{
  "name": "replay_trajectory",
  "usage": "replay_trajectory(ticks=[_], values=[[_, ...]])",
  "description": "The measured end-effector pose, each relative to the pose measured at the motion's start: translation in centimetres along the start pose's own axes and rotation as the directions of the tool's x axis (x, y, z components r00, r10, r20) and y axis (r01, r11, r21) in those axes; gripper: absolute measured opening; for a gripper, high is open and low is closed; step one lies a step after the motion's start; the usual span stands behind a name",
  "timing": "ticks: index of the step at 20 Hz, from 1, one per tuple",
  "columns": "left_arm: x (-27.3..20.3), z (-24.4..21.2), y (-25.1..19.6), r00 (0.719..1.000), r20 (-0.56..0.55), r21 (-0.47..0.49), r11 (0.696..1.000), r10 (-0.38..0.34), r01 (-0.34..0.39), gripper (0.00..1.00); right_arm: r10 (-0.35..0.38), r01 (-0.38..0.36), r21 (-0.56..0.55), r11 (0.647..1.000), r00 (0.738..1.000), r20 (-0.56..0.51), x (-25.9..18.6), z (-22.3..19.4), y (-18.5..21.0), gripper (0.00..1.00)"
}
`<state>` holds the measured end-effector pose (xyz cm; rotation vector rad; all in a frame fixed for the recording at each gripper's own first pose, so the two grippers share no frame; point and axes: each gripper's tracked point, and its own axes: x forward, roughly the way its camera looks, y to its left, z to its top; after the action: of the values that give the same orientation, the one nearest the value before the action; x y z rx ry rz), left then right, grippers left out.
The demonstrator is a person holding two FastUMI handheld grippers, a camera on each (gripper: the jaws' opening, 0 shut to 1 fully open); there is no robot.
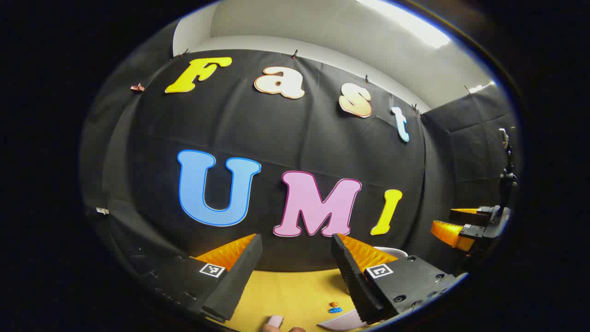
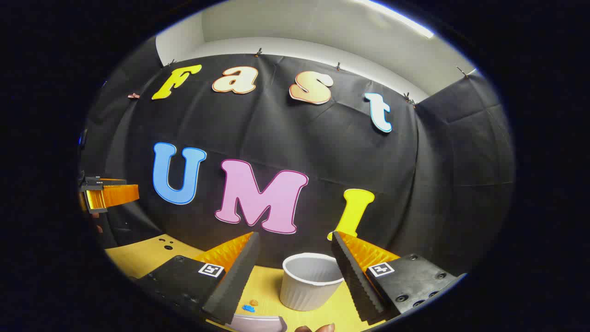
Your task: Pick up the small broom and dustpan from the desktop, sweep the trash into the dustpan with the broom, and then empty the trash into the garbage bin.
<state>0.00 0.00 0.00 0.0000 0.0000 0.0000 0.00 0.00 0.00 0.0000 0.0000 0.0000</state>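
I see the small orange and blue trash scraps (image 2: pixel 250 306) on the yellow desktop (image 2: pixel 138 256), beside a pale curved dustpan edge (image 2: pixel 258 323) and the white ribbed plastic bin (image 2: pixel 311 281). My left gripper (image 1: pixel 295 272) and right gripper (image 2: pixel 292 272) both gape wide, holding nothing.

Yellow desktop (image 2: pixel 138 258) runs up to the black cloth wall. Two small dark holes in it nr the left edge, right gripper view. White ribbed bin (image 2: pixel 311 281) stands upright on it, open top. Left of bin, apart from it: orange and blue trash bits (image 2: pixel 251 305), close together. Pale dustpan (image 2: pixel 258 323) lies at the near edge, just below the bits; mostly cut off. Left gripper view: same bits sit beside dustpan (image 1: pixel 341 321) edge, w/ pale broom (image 1: pixel 275 321) end at btm, partly seen.
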Motion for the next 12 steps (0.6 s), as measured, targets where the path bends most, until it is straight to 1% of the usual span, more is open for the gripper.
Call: replay_trajectory(ticks=[2, 3, 4, 6, 8, 11, 12], values=[[0.5, 0.4, 0.2, 1.0, 0.009, 0.021, 1.0, 0.009, -0.009, 0.95, 0.015, -0.015, -0.004, 1.0, 1.0, -0.015, 0.2, -0.4, 0.2, 0.97], [0.8, 0.7, 0.6, 1.0, 0.016, 0.033, 0.999, 0.022, -0.022, 0.95, 0.02, -0.02, -0.009, 1.0, 1.0, -0.018, 0.6, -0.5, 0.1, 0.96], [1.0, 0.7, 0.9, 0.999, 0.017, 0.047, 0.998, 0.033, -0.034, 0.95, 0.023, -0.023, -0.006, 1.0, 0.999, -0.025, 0.8, -0.6, 0.2, 0.97], [1.1, 0.8, 1.2, 0.999, 0.021, 0.075, 0.996, 0.037, -0.038, 0.95, 0.021, -0.021, 0.026, 0.999, 1.0, -0.02, 1.4, -0.4, 0.3, 0.97], [1.2, 0.5, 1.7, 0.999, 0.008, 0.088, 0.995, 0.041, -0.042, 0.95, 0.037, -0.036, 0.05, 0.998, 0.999, -0.026, 1.7, -0.8, 0.8, 0.97], [1.1, 0.2, 2.2, 0.999, -0.004, 0.089, 0.995, 0.042, -0.042, 0.95, 0.054, -0.054, 0.005, 0.999, 0.998, -0.026, 1.6, -0.9, 1.1, 0.97], [0.9, 0.0, 2.6, 0.999, -0.009, 0.084, 0.995, 0.048, -0.047, 0.95, 0.07, -0.07, 0.002, 0.998, 0.997, -0.03, 1.4, -1.0, 1.6, 0.97]])
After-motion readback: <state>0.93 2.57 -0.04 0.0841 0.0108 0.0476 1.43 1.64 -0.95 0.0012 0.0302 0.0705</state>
